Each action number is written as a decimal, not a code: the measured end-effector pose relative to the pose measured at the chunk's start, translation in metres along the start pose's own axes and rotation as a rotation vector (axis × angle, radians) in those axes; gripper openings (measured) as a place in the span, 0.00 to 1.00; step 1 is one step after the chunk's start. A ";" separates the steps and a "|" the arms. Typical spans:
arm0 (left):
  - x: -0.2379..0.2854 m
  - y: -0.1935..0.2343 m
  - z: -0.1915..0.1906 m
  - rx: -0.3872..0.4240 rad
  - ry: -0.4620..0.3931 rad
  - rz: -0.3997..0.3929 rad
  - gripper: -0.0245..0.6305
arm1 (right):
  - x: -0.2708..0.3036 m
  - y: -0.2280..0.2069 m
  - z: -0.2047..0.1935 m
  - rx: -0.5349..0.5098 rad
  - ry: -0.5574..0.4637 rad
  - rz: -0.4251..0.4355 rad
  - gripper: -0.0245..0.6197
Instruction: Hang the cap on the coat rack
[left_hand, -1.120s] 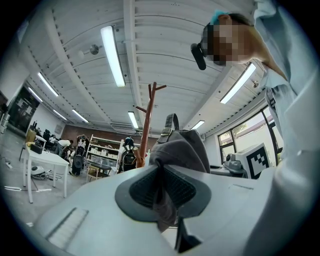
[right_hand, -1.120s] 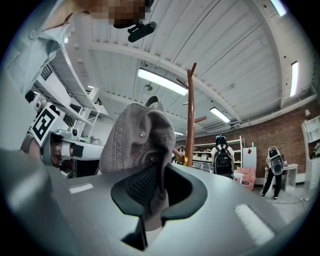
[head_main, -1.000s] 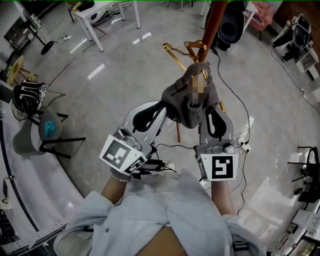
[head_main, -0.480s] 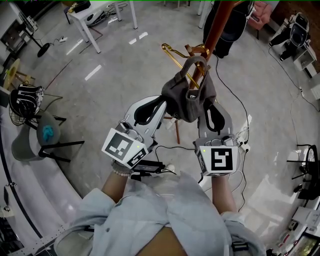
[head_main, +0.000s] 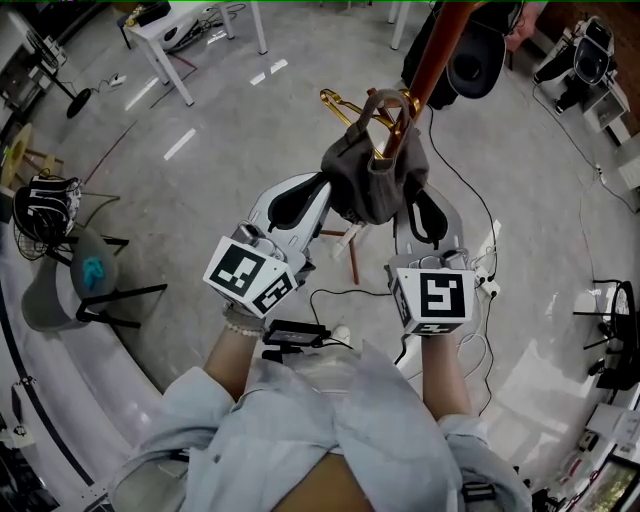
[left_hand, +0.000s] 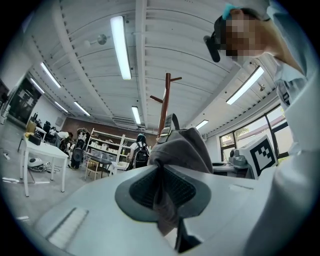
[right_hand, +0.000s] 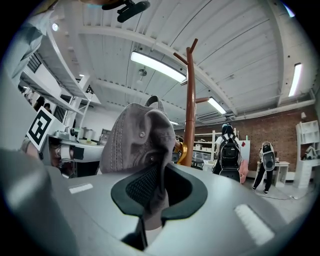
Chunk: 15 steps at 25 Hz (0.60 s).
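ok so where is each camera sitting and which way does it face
Head view: on the head, steeply down at left gripper and right gripper shut on the cap; forearms show.
Left gripper view: on that gripper, up along its jaws; shirt at right.
Right gripper view: likewise; shirt upper left.
Both share cap and coat rack.

No legible txt, nos., brands or signs in any view. Only b/w square patterns on left gripper (head_main: 318, 200) cube (head_main: 250, 278) & right gripper (head_main: 425, 212) cube (head_main: 432, 298), not readable chars.
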<state>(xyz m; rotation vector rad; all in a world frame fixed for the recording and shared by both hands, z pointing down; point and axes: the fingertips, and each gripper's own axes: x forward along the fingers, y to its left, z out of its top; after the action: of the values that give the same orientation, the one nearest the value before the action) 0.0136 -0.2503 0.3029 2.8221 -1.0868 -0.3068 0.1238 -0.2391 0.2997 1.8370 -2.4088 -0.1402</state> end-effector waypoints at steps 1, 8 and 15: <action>0.004 0.004 -0.001 -0.008 0.004 0.001 0.09 | 0.004 -0.001 0.000 0.000 0.006 -0.001 0.10; 0.027 0.024 -0.016 -0.033 0.033 -0.003 0.09 | 0.021 -0.008 -0.015 0.023 0.069 -0.025 0.10; 0.039 0.033 -0.033 -0.042 0.065 -0.014 0.09 | 0.030 -0.014 -0.032 0.035 0.127 -0.054 0.10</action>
<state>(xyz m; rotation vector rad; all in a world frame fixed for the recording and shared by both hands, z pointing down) 0.0279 -0.3001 0.3344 2.7830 -1.0357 -0.2345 0.1336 -0.2721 0.3305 1.8659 -2.2926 0.0145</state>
